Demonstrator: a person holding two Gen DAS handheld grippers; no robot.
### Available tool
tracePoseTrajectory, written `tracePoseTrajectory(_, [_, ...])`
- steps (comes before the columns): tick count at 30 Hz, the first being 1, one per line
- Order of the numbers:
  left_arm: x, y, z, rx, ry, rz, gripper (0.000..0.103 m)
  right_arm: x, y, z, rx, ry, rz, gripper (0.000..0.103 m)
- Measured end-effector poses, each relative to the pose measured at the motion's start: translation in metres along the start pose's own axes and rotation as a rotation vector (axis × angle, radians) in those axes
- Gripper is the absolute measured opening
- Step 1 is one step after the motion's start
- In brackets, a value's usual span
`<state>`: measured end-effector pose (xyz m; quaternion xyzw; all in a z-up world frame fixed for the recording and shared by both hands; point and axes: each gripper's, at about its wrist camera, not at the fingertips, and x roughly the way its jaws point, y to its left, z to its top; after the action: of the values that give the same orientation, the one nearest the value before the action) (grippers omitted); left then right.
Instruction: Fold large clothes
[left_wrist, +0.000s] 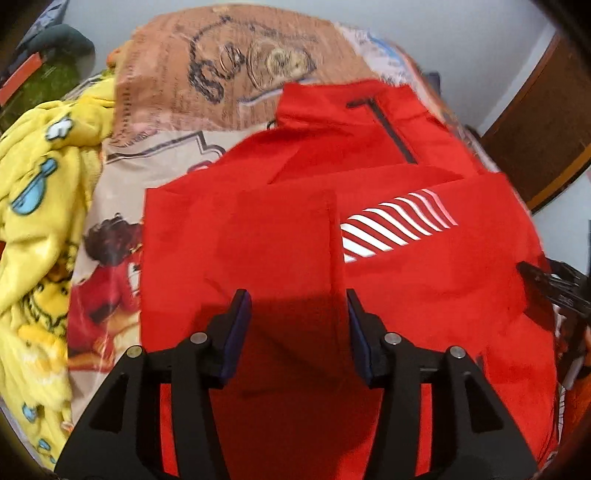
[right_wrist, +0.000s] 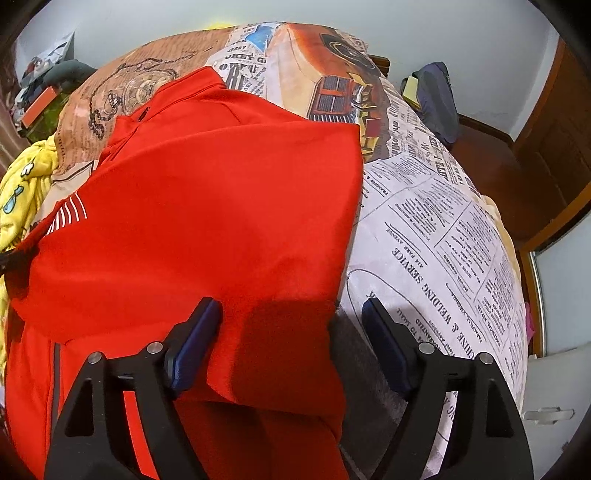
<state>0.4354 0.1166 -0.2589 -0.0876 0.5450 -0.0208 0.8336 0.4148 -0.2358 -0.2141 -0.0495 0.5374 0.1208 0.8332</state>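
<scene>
A red zip-neck top with white stripes lies partly folded on the bed, collar at the far end. It also shows in the right wrist view. My left gripper is open and empty, just above the top's near left panel. My right gripper is open and empty over the top's near right edge, one finger above the cloth and one above the bed sheet. The right gripper's black body shows at the right edge of the left wrist view.
The bed has a newspaper-print sheet. A crumpled yellow blanket lies on the left. Dark clothes sit at the far right by a wooden door. Clutter is at the far left.
</scene>
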Motion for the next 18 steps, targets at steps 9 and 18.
tracePoseTrajectory(9, [0.019,-0.004,0.030,-0.001,-0.015,0.089,0.005,-0.001,-0.002,-0.003,0.003,-0.003,0.008,0.079])
tracePoseTrajectory(18, [-0.059,0.033,0.012,-0.030,-0.191,0.065,0.005,0.000,-0.001,-0.003,0.004,-0.006,0.005,0.080])
